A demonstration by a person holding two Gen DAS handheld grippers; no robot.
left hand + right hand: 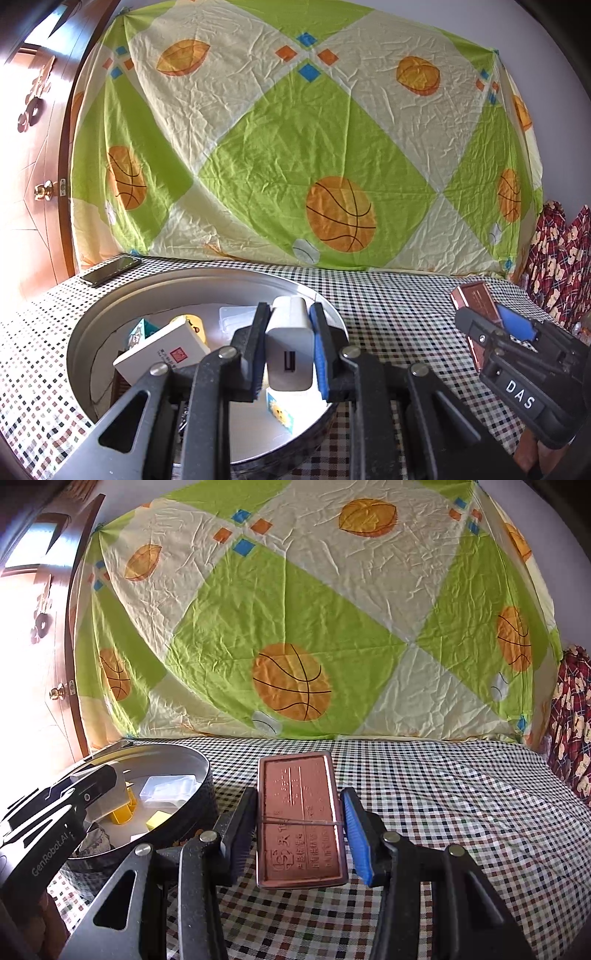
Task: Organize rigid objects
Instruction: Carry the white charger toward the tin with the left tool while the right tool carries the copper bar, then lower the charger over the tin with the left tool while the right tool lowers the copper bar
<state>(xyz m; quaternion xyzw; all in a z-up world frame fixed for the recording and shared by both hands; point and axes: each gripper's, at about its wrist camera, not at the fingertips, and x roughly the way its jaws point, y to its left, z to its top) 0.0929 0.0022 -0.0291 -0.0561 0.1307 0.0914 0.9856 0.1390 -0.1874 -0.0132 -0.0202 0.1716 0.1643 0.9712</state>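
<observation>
Clamped on both flanks of a white USB charger [289, 347], the left gripper [288, 350] holds it upright above the round metal tin [207, 284], USB port facing the camera; below it in the tin lie a white box [162, 354], a clear plastic case [236, 317], a yellow piece [192, 323] and small printed cartons; a dark phone [110, 271] rests on the checked tablecloth [388, 295] at the far left, beyond the tin; to the right, well apart from the tin, the right gripper [299, 830] straddles a copper-coloured metal case [301, 819] with a thin band across its middle; its left pad touches the case's edge, while a narrow gap shows at the blue right pad [356, 834], so the jaws look not quite closed on it; whether the case rests on the cloth or is lifted I cannot tell; a basketball-patterned sheet [295, 609] hangs behind.
</observation>
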